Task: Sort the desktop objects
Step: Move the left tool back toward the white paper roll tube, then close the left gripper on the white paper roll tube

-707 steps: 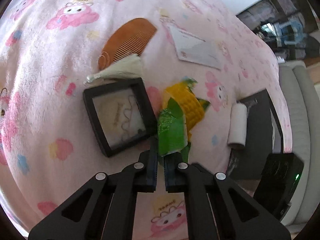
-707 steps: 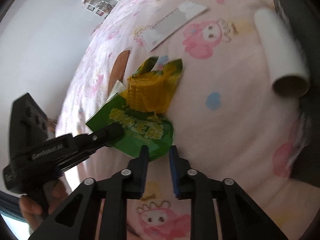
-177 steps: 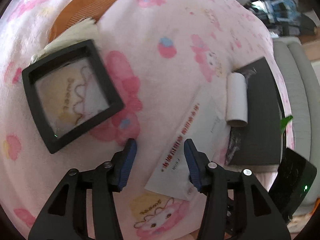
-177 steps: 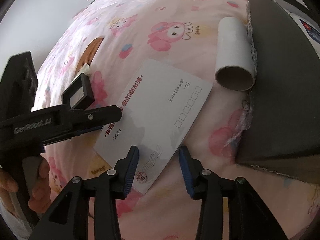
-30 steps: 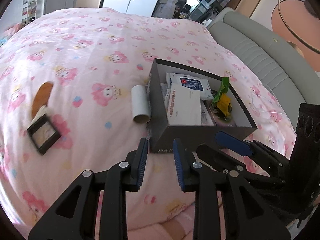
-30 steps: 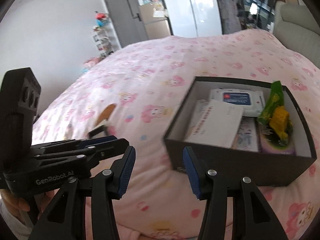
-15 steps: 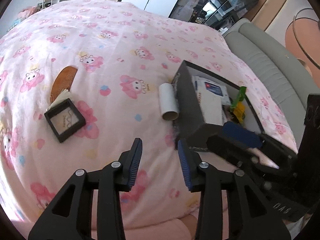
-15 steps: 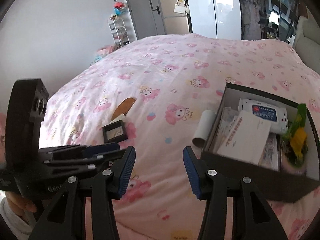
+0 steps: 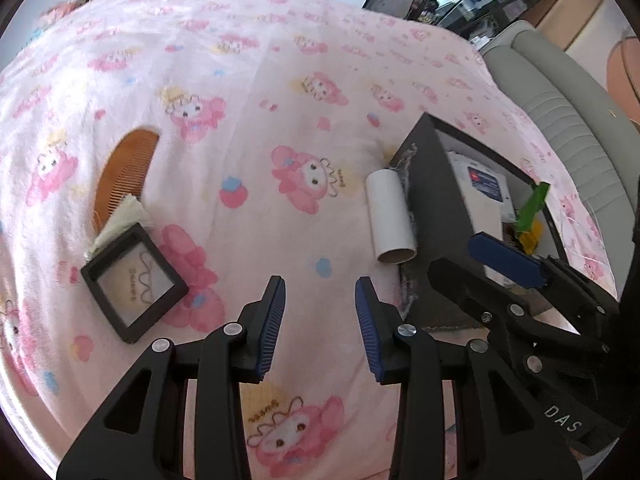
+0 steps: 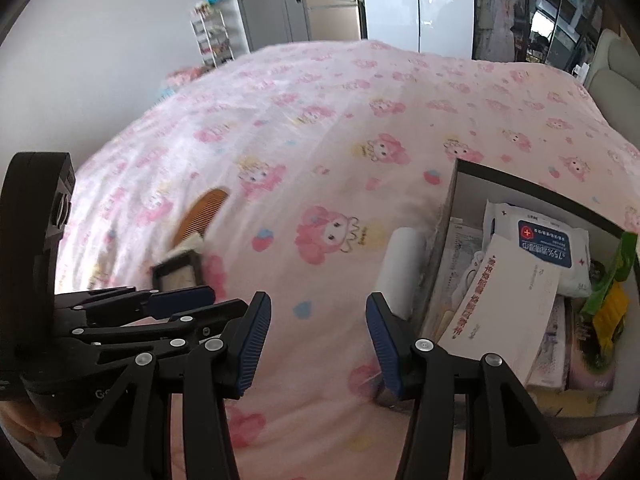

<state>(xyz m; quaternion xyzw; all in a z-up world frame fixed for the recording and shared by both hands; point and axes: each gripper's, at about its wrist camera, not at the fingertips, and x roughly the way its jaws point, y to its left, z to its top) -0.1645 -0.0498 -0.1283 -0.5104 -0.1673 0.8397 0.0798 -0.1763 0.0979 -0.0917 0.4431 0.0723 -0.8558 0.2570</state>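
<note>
Cardboard tube (image 9: pixel 391 216) half hidden beside black box (image 10: pixel 448 216); comb (image 9: pixel 124 172) partly covered; both jaws apart, empty

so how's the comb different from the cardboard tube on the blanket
The comb is flat, orange-brown and toothed; the cardboard tube is a round, white, hollow cylinder. The comb lies far from the black box, its near end tucked under a cream tassel by the black frame; the cardboard tube lies right against the black box's outer wall. Both rest on the pink blanket, outside the box, and neither gripper holds them.
</note>
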